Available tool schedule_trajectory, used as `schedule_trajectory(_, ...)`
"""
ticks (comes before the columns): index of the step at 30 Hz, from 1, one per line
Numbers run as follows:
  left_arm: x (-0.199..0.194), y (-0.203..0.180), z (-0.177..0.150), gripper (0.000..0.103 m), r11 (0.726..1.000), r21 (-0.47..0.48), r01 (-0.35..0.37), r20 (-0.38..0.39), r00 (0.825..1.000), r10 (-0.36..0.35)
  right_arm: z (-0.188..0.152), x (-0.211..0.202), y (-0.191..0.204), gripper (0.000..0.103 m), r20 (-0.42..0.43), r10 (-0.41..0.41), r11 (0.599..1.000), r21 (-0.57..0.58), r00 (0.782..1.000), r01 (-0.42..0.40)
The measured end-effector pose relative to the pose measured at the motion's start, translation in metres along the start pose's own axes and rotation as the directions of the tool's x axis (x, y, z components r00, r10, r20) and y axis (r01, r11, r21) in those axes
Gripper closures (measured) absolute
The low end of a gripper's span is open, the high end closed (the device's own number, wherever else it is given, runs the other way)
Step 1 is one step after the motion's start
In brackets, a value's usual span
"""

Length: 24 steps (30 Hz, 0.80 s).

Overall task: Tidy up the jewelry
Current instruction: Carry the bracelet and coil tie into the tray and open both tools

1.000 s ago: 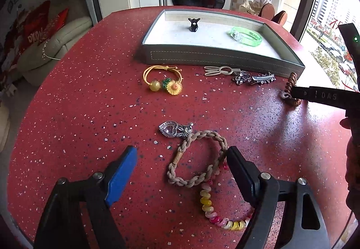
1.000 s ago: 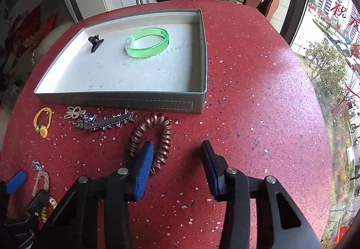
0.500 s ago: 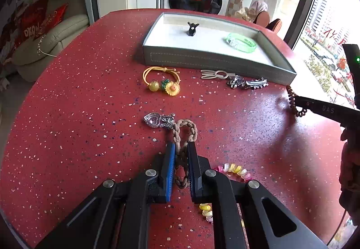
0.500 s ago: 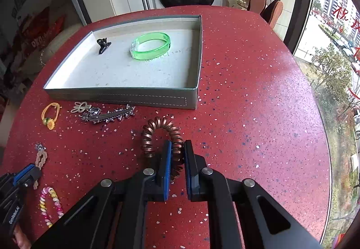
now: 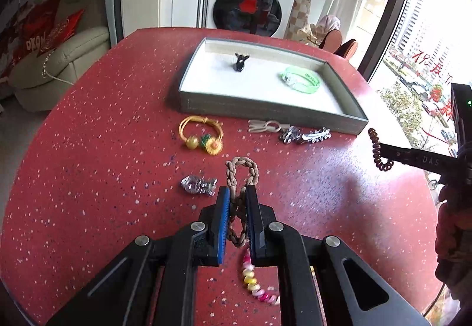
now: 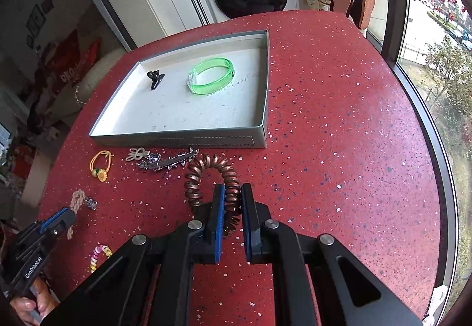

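Note:
My left gripper (image 5: 237, 192) is shut on a beige braided rope bracelet (image 5: 242, 171) and holds it above the red table. My right gripper (image 6: 233, 189) is shut on a copper spiral hair tie (image 6: 211, 168), lifted off the table; it also shows in the left wrist view (image 5: 379, 150). The grey tray (image 5: 265, 109) holds a green bangle (image 5: 301, 80) and a black clip (image 5: 240, 62); the tray also shows in the right wrist view (image 6: 183, 138).
On the table lie a yellow sunflower hair tie (image 5: 202, 136), a silver heart charm (image 5: 198, 185), a white clip (image 5: 264, 126), a silver hair clip (image 5: 305, 135) and a coloured bead bracelet (image 5: 255, 284). The table edge runs close on the right.
Both grippers closed from open on their pieces, then lifted them off the table; the rope bracelet came away from the bead bracelet and heart charm.

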<state>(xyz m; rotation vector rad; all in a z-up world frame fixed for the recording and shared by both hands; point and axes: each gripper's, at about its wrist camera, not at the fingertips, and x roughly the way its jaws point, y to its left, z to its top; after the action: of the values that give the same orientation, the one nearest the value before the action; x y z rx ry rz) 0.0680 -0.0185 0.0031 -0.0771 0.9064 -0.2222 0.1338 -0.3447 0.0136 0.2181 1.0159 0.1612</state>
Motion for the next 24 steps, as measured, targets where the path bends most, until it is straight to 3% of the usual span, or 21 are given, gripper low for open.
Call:
schedule_trajectory(14, 0.017, -0.007, 0.079, 0.074, 0.999, 0.019, 0.04, 0.058, 0.997, -0.041, 0.056, 0.001, 0.015, 0.091, 0.035, 0.03, 0.999, -0.038, 0.999, -0.029)
schedule_trajectory(24, 0.071, -0.019, 0.13, 0.074, 0.998, 0.06, 0.0, 0.02, 1.0, -0.001, 0.087, 0.05, 0.02, 0.091, -0.049, 0.017, 0.998, -0.061, 0.999, -0.02)
